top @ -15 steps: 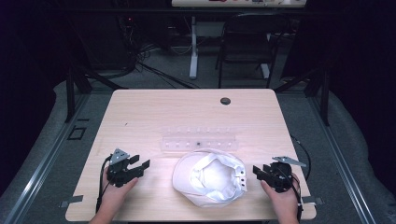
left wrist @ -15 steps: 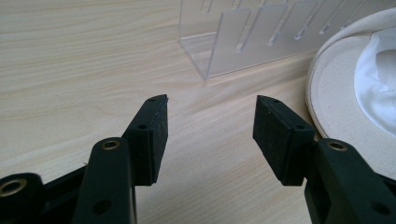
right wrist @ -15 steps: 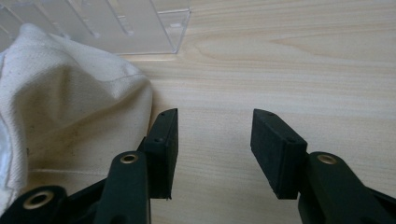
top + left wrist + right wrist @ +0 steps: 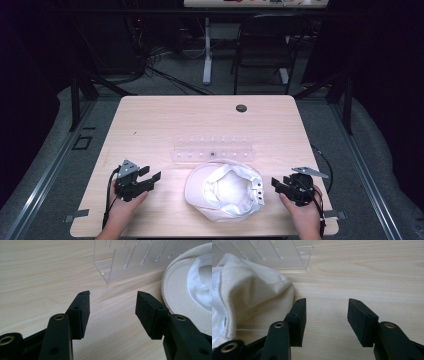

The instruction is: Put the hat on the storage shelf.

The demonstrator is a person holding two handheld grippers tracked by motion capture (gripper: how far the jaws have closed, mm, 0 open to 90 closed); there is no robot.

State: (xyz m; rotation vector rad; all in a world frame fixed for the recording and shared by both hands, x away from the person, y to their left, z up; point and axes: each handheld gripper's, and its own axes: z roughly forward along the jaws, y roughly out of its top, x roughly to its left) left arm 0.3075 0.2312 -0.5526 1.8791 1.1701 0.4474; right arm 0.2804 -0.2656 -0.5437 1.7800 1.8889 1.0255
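the left gripper (image 4: pixel 150 179) sits low over the table (image 4: pixel 165 120) at the near left, held by the person's left hand (image 4: pixel 124 202), whose forearm comes up from the bottom edge; its jaws point toward the middle of the table and stand spread with nothing between them; in the left gripper view the left gripper (image 4: pixel 112 305) hangs just above bare wood, with the white cap's (image 4: pixel 185 287) brim close by on one side; the right gripper (image 4: pixel 276 183) mirrors it at the near right, held by the right hand (image 4: pixel 302 210), jaws level and aimed at the cap; they too are spread and hold nothing; in the right gripper view the right gripper (image 4: pixel 326 312) has one jaw just beside the cap's (image 4: pixel 254 302) cloth, whether touching i cannot tell; the white cap (image 4: pixel 225 189) lies upside down on the table between the two grippers, its pale lining showing; just behind it stands a clear acrylic rack (image 4: pixel 214 151) with slotted dividers; no writing or label can be read on any of them.
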